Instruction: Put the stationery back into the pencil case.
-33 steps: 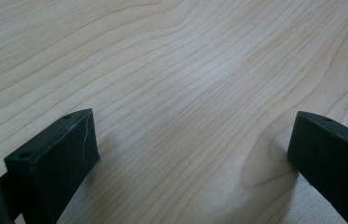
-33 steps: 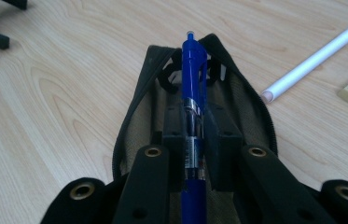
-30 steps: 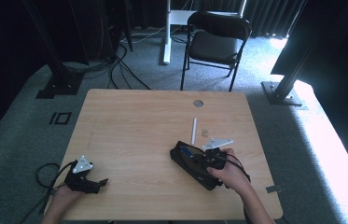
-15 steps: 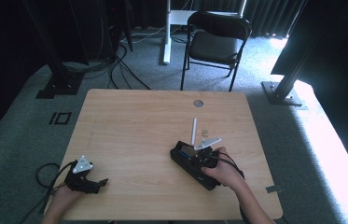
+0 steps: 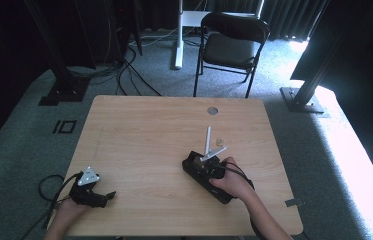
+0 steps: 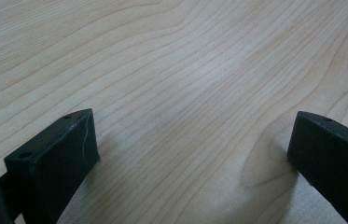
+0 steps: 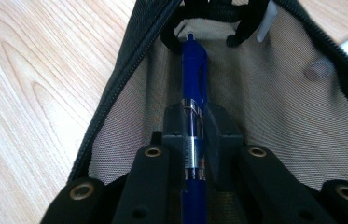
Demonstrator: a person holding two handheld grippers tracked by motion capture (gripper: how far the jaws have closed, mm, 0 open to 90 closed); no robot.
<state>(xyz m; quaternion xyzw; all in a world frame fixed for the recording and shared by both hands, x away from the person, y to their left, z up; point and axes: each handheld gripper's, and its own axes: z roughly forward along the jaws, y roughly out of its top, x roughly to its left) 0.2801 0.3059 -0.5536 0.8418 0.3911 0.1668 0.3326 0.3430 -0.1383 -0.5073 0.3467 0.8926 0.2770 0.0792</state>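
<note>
While my left gripper (image 5: pixel 99 196) rests low at the near left corner of the pale wood-grain table (image 5: pixel 144 135), its two black jaws stand wide apart with nothing but bare board between them, so that side is idle. Moving right, a slim white stick-like thing (image 5: pixel 207 139) lies on the table beyond the case, with a small pale object (image 5: pixel 219 141) just beside it; from above I cannot tell what either is, perhaps a pen and an eraser. At their near end sits the black zippered fabric pencil case (image 5: pixel 199 172) with its beige mesh lining (image 7: pixel 274 107), lying open and angled toward my right hand (image 5: pixel 234 182). My right gripper (image 7: pixel 193 135) is inside its mouth, jaws clamped on the barrel of a blue plastic ballpoint pen (image 7: pixel 194 70), which points straight down the length of the case with its far end close to the dark zipper end. I judge this to be the moment of laying the pen inside. The risks I see: pushing farther could jam the tip into the end seam or the black loop (image 7: pixel 218 14) there and shove the unheld case across the board; letting go while the pen is raised could let it roll out over the zipper edge; and drawing my jaws back carelessly could snag the mesh.
</note>
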